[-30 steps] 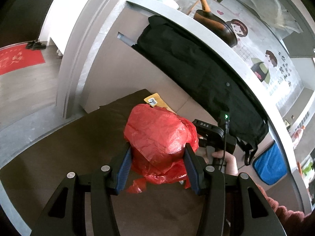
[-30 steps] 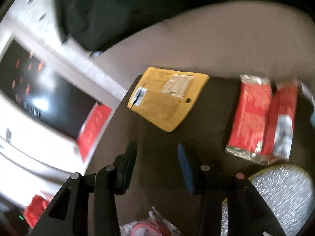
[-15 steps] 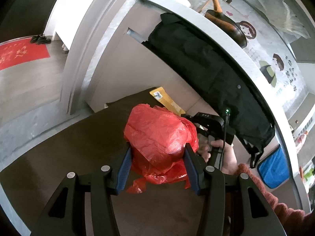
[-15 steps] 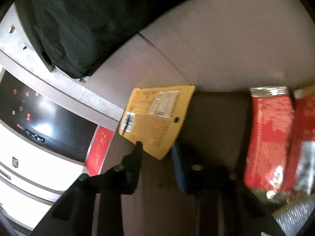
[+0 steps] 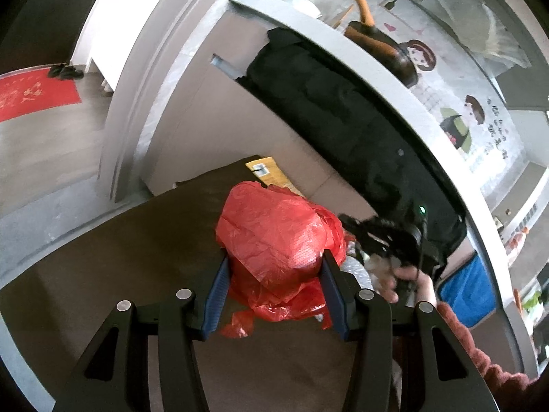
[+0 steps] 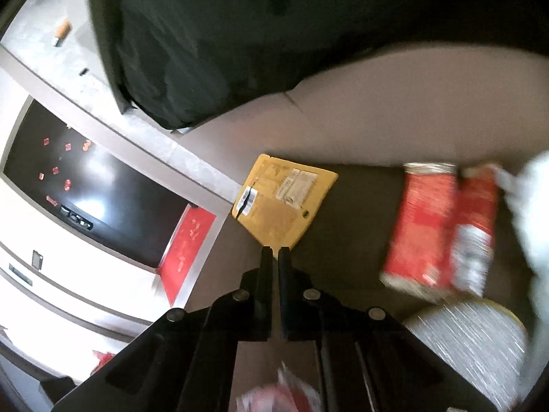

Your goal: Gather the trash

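My left gripper [image 5: 272,283] is shut on a crumpled red plastic bag [image 5: 278,237] and holds it over the dark brown table [image 5: 113,257]. My right gripper [image 6: 274,252] has its fingers closed on the near corner of a yellow padded envelope [image 6: 281,202] that lies at the table's far edge. The envelope also shows behind the bag in the left wrist view [image 5: 267,171]. The right gripper body [image 5: 387,237] and the hand holding it sit to the right of the bag.
Two red snack packets [image 6: 442,226] lie on the table right of the envelope. A silver bubble mailer [image 6: 470,346] lies at the near right. A black jacket [image 5: 343,120] hangs over the counter wall behind the table. A red doormat [image 5: 34,92] lies on the floor.
My right gripper moved forward to the yellow envelope and closed on its near corner. My left gripper kept its hold on the red bag and stayed roughly in place.
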Demonstrator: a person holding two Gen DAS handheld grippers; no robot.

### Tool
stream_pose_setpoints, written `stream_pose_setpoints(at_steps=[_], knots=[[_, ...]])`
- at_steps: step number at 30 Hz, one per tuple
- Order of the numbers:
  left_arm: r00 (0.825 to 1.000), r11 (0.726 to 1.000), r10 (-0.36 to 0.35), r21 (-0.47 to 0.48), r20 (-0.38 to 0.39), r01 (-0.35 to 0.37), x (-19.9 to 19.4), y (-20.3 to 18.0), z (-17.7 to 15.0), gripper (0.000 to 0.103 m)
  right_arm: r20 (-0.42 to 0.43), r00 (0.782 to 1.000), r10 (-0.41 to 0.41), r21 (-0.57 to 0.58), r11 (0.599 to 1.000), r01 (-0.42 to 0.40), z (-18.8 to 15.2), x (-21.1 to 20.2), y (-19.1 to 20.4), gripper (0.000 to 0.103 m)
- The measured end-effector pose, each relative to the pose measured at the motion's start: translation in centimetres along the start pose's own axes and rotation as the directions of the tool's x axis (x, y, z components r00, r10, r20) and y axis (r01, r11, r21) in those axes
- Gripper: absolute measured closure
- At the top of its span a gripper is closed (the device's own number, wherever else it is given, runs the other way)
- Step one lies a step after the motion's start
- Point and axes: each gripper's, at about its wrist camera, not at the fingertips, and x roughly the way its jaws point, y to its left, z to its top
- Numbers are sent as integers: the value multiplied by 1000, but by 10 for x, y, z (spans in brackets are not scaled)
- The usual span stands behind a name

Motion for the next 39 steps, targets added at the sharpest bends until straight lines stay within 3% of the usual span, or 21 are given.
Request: stream_pose_setpoints(at_steps=[2, 6, 7, 8, 9, 15, 17, 21, 23, 29, 34, 36, 39], knots=[[1000, 1000, -10, 1, 7, 10, -3, -5, -2, 52, 1, 1000, -21, -11, 1000, 21, -7, -19, -1, 99], [1000, 1000, 2, 19, 8, -2, -4, -15, -6, 52, 26, 986, -166, -240, 956, 167, -17, -41, 23, 94], [1000, 1000, 5, 19, 6, -5, -3, -15, -6, 52, 35, 981, -191, -295, 936, 193, -20, -42, 29, 79], [1000, 1000, 9, 19, 4, -9, -3, -15, -6, 52, 40, 977, -208, -359, 910, 208, -22, -41, 38, 55], [1000, 1000, 14, 19, 3, -14, -2, -14, -6, 52, 45, 977, -209, -418, 884, 208, -25, -39, 47, 49], [998, 998, 57, 28, 12, -57, -1, -4, -3, 52, 149, 953, -262, -658, 693, 294, -38, -8, 89, 43], [997, 997, 71, 31, 24, -72, -3, 3, -2, 52, 157, 944, -290, -718, 623, 311, -39, 23, 108, 29], [996, 997, 83, 2, 26, -83, -3, 20, 0, 52, 122, 931, -344, -803, 517, 296, -36, 97, 137, 29], [996, 997, 82, -2, 29, -82, -2, 26, 2, 52, 108, 921, -374, -807, 509, 301, -28, 126, 143, 29], [996, 997, 79, -10, 32, -78, 2, 39, 9, 52, 125, 895, -427, -727, 575, 376, 6, 185, 142, 30], [997, 997, 72, -12, 20, -72, 11, 43, 10, 52, 131, 859, -495, -709, 559, 430, 15, 212, 132, 37], [998, 998, 68, -14, 10, -68, 16, 44, 9, 52, 123, 868, -481, -686, 591, 425, 19, 209, 127, 46], [998, 998, 61, -15, 0, -61, 23, 42, 8, 52, 91, 878, -469, -635, 652, 414, 28, 200, 114, 82]])
